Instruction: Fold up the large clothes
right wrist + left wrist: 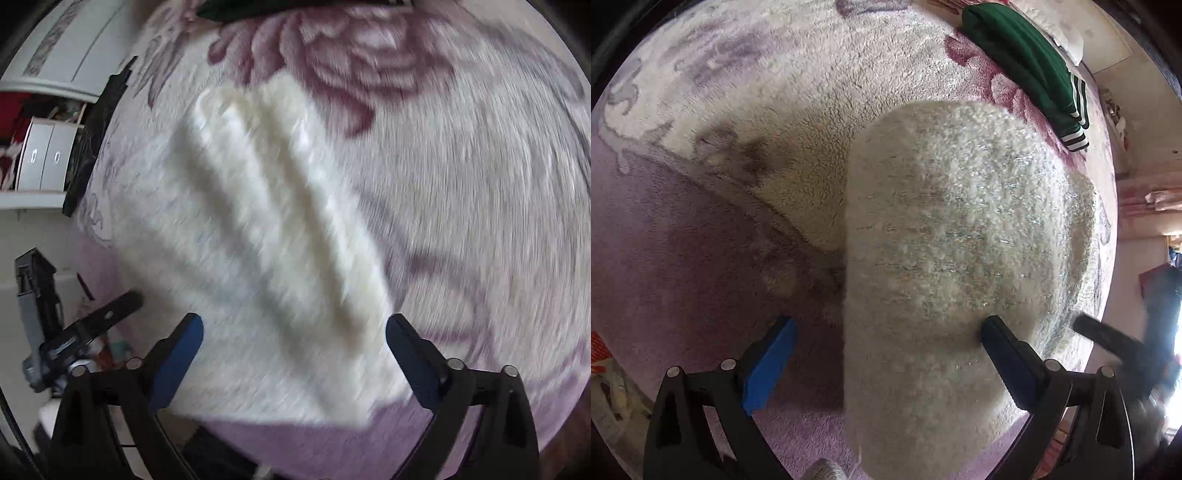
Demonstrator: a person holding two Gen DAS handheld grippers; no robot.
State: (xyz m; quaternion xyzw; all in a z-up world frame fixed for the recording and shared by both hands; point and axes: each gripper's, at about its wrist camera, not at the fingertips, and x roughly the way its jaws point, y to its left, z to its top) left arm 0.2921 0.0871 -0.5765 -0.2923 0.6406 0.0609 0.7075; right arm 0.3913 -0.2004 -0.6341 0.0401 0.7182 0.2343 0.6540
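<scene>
Garment: cream fluffy fleece, folded into a long thick pad, lying on the blanket; long axis runs from the grippers away up the left view.
Texture: shaggy, with ridged folds in the right view.
Blanket: plush, lilac with a rose print.
Left gripper: spread wide, holding nothing; right finger over the fleece, contact unclear.
Right gripper: spread wide, holding nothing.

Both wrist views look steeply down, close over the fluffy white folded garment on the floral blanket.
</scene>
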